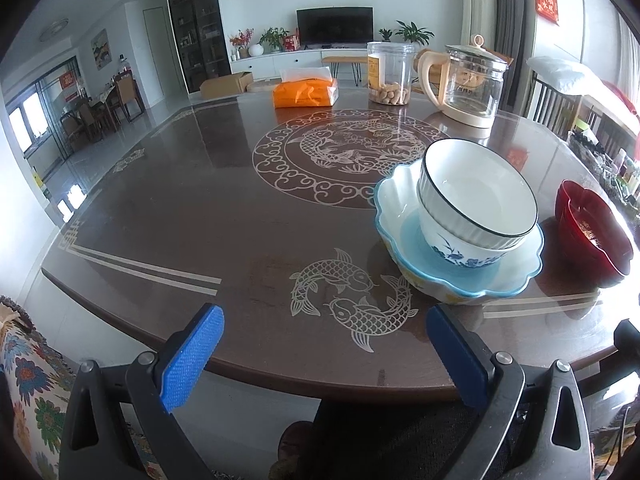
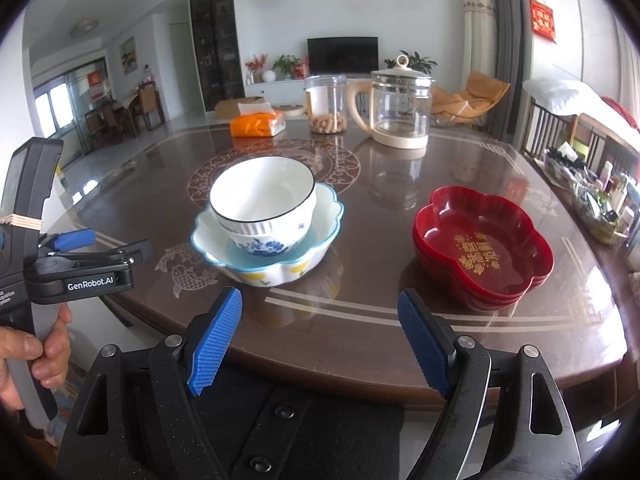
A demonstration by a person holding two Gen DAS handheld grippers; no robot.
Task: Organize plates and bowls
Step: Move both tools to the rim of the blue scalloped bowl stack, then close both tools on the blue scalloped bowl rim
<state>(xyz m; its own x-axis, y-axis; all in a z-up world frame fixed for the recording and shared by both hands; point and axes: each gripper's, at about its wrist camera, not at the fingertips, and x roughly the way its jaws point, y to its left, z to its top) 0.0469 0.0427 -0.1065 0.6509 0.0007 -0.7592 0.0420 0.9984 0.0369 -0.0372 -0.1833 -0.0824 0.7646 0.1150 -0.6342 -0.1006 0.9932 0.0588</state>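
Jaws on both grippers stand wide apart and hold nothing; the left gripper (image 1: 324,356) and right gripper (image 2: 320,344) hang off the near edge of the table (image 2: 360,332), short of all the dishes, which reads as either a start or a finish pose.

Largest to smallest, placed from the scalloped dish:

1. Scalloped dish (image 2: 324,216), blue-rimmed, sits flat on the table, mouth up. It is the widest piece, so it makes sense as the base of a nest.
2. Red plates (image 2: 484,248), at least 3 stacked, lie to the right of that dish and apart from it. They share one flower shape, so they nest lobe to lobe, mouths up.
3. Black-rimmed bowl (image 2: 262,196) is the top of the nest inside the dish, seated in the floral bowl. It tips a little toward the camera instead of sitting level.
4. Floral bowl (image 2: 264,246) rests in the dish's blue well, mostly hidden by the bowl above.

All pieces are round or lobed, so none has a long axis; their axes run roughly vertical. Sorted into 2 stacks, the job looks near done.
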